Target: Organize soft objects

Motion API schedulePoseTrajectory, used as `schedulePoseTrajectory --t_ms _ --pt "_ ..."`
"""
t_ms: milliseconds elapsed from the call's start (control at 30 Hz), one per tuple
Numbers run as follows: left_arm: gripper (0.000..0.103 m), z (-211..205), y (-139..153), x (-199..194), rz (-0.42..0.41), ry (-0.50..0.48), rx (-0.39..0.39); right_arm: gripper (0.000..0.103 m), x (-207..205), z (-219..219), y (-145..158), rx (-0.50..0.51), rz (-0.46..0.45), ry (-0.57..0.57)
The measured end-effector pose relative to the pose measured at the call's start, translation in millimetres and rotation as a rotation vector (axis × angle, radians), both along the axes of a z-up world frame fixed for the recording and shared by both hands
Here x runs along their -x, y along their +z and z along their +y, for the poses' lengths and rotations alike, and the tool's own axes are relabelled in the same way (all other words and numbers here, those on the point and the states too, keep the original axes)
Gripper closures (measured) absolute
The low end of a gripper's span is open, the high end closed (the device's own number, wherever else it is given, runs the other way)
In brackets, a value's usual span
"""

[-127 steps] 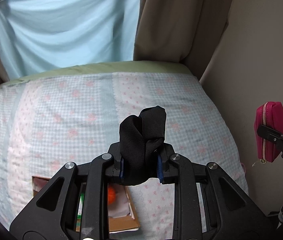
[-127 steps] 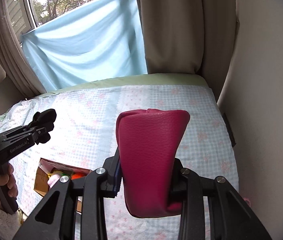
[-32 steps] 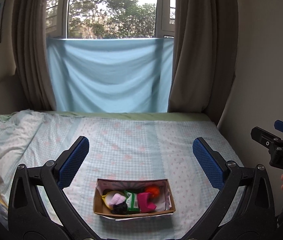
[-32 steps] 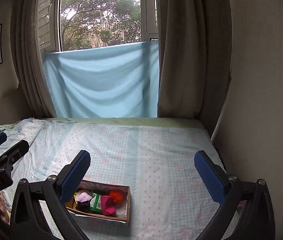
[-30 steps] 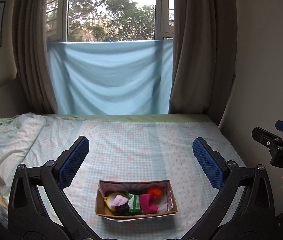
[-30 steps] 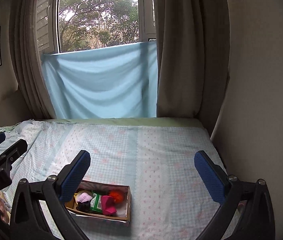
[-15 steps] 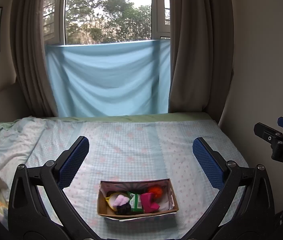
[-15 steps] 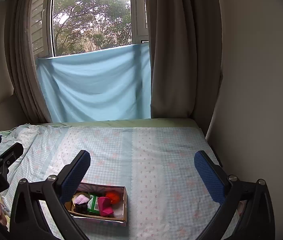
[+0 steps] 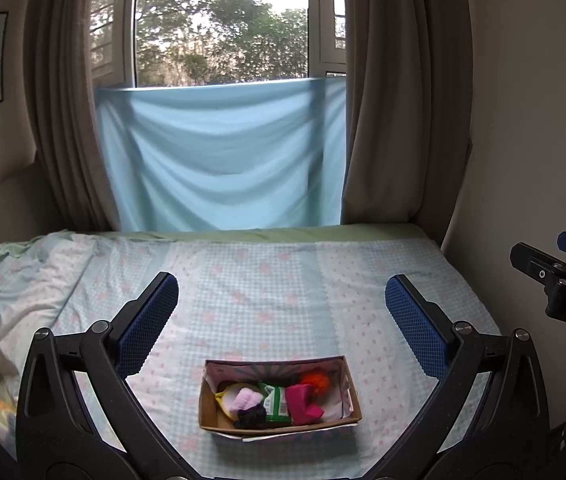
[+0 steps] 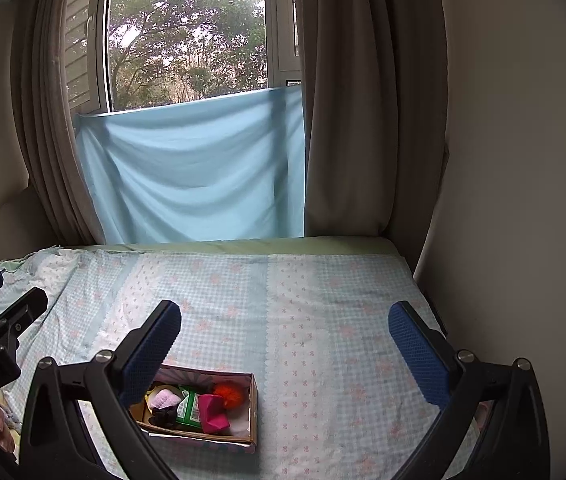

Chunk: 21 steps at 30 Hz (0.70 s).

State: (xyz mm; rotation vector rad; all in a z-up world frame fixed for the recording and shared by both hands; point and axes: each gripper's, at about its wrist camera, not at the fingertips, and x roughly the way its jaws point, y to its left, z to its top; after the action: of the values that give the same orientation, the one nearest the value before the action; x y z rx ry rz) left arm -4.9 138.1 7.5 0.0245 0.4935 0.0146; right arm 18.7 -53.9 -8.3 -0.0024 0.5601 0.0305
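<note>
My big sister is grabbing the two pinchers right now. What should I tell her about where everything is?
Left gripper: wide open, holding nothing, above the bed.
Right gripper: wide open too, nothing in it.
The cardboard box sits on the checked bedspread, near the front edge. Inside it are the pink pouch, the black cloth, a green packet, an orange fluffy ball and a pale pink soft thing.
Done: the soft things in view are in the box.
Left: no loose soft things show on the bedspread, so probably nothing; check outside the view.
</note>
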Motion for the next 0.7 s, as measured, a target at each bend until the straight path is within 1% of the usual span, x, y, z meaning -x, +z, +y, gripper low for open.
schedulePoseTrajectory --t_ms 367,700 --pt "0.0 -1.0 -0.9 -4.5 -0.002 0.0 -0.011 0.0 -4.6 -0.7 -0.3 0.009 0.002 -0.006" --pt "0.0 -0.1 -3.3 -7.8 0.003 -0.006 0.001 0.0 -4.1 -2.5 0.7 0.012 -0.001 -0.013"
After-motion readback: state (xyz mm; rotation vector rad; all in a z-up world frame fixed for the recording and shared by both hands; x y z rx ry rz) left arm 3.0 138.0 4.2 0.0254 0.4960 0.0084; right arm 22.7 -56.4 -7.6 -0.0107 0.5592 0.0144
